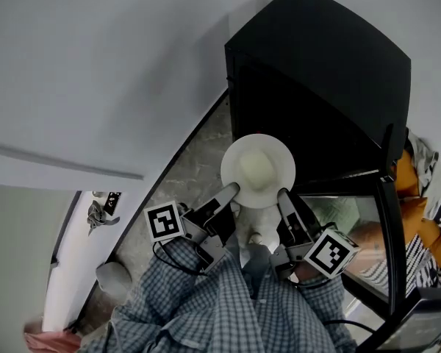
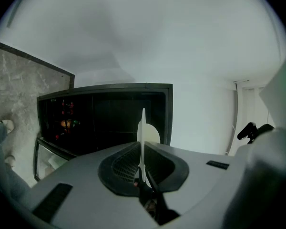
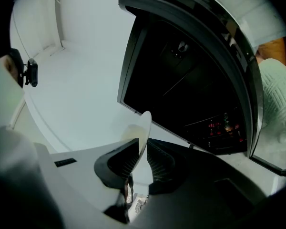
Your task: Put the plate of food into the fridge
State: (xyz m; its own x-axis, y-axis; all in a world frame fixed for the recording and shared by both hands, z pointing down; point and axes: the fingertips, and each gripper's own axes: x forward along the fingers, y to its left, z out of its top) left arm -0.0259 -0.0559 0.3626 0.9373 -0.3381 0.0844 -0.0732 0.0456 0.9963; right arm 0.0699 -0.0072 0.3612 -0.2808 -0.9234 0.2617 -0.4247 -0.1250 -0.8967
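A white plate [image 1: 257,169] with a pale mound of food on it hangs in front of the black fridge [image 1: 316,79]. My left gripper [image 1: 232,192] is shut on its left rim and my right gripper [image 1: 282,194] on its right rim. In the left gripper view the plate [image 2: 143,130] shows edge-on, pinched between the jaws of the left gripper [image 2: 142,152], with the dark fridge [image 2: 105,116] beyond. The right gripper view also shows the plate [image 3: 144,127] edge-on, clamped in the right gripper [image 3: 142,154], facing the fridge's dark interior [image 3: 181,85].
The fridge door [image 1: 391,226] stands open at the right, with a person in orange [image 1: 419,204] beside it. Small red and orange items [image 2: 66,120] sit on a shelf inside. A white wall [image 1: 95,65] runs along the left, over grey stone floor [image 1: 180,179].
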